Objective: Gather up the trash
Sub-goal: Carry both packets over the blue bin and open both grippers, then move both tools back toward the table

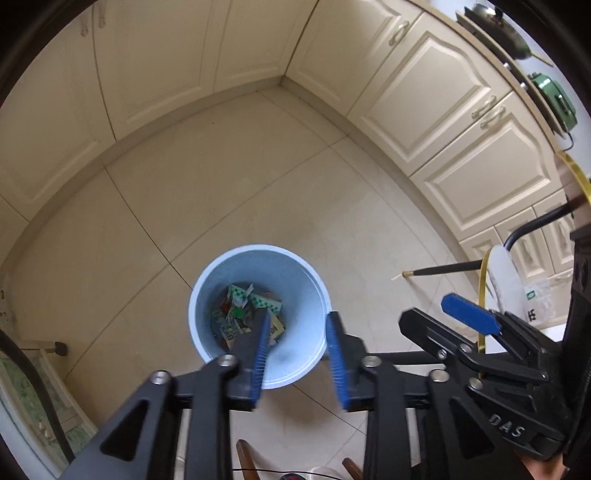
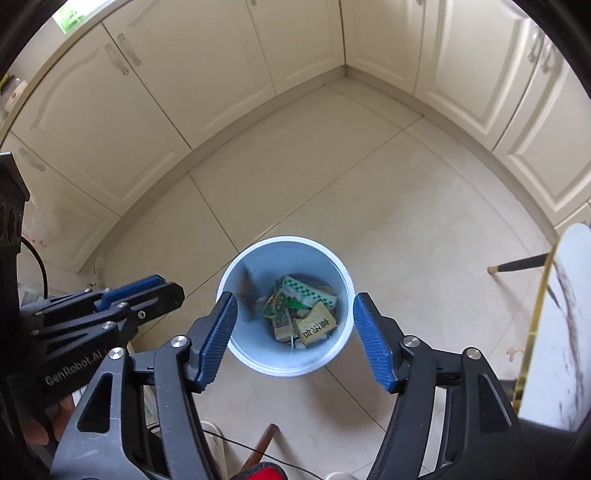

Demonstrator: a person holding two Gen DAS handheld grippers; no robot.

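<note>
A light blue trash bin (image 1: 303, 280) stands on the tiled floor below both grippers; it also shows in the right wrist view (image 2: 343, 291). Several crumpled green and yellow wrappers (image 1: 240, 310) lie at its bottom, also seen in the right wrist view (image 2: 303, 310). My left gripper (image 1: 297, 325) is open and empty above the bin. My right gripper (image 2: 293, 306) is open wide and empty above the bin. Each gripper shows at the side of the other's view: the right one (image 1: 469, 317), the left one (image 2: 136, 288).
Cream kitchen cabinets (image 2: 155, 96) line the walls around the floor corner. A white table top with a gold rim (image 2: 569, 295) and a black table leg (image 2: 517, 264) stand at the right. A stove with a pan (image 1: 495, 26) sits on the counter at upper right.
</note>
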